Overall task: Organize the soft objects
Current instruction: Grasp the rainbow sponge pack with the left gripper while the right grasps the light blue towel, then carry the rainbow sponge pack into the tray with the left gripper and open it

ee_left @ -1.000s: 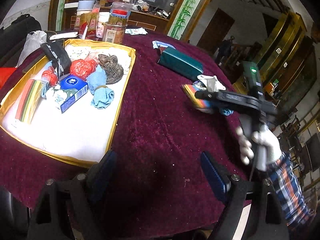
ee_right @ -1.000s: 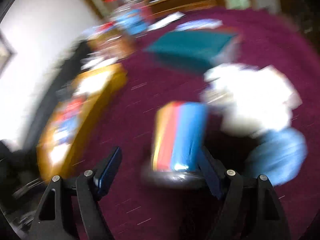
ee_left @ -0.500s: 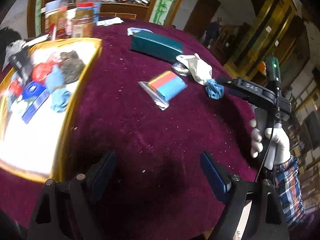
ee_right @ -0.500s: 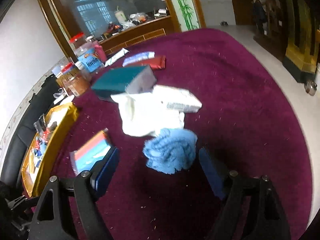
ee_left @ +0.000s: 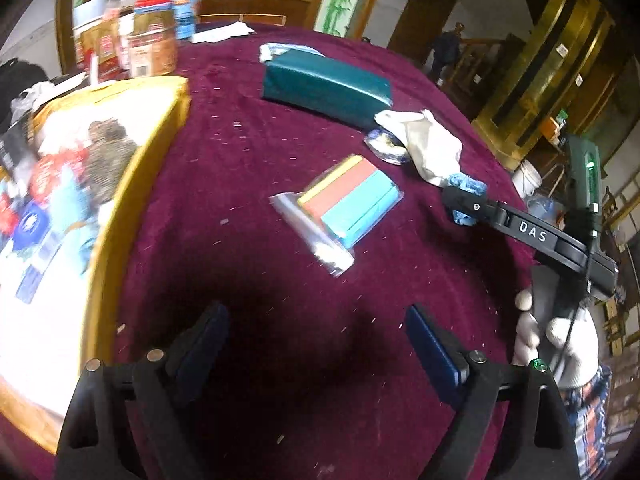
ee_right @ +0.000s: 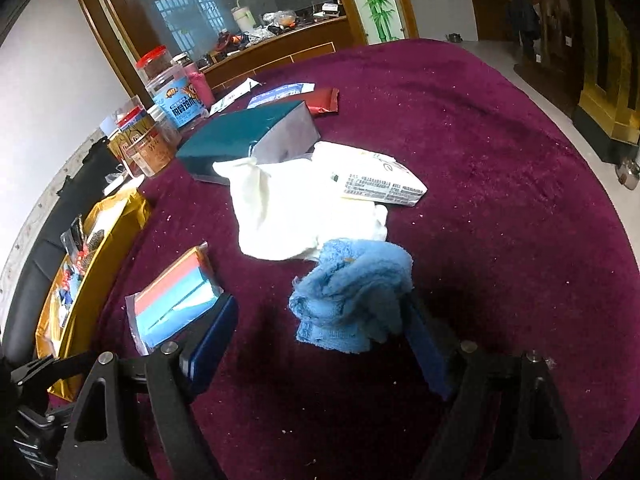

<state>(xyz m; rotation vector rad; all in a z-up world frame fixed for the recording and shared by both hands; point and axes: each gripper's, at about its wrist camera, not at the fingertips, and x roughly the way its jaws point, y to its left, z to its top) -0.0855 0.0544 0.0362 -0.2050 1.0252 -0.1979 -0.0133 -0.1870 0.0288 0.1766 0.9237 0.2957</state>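
Note:
A crumpled blue towel point(ee_right: 352, 292) lies on the maroon tablecloth point(ee_right: 500, 184), between the open fingers of my right gripper point(ee_right: 320, 344) and against the right finger. It also shows in the left wrist view point(ee_left: 466, 194) behind the right gripper's fingers point(ee_left: 464, 200). A white cloth point(ee_right: 288, 208) lies just beyond it. A bagged pack of coloured sponges point(ee_left: 348, 204) lies mid-table, left of the right gripper. My left gripper point(ee_left: 316, 344) is open and empty above bare tablecloth. A gold tray point(ee_left: 132, 184) holding soft items stands at the left.
A teal box point(ee_left: 324, 84) lies behind the white cloth. A printed white packet point(ee_right: 380, 184) rests on the cloth. Jars and packets point(ee_right: 168, 120) stand at the back left. The table edge curves down on the right.
The left view swung right, away from the tray. The right gripper moved off the sponge pack and closer to the blue towel, which now sits between its fingers.

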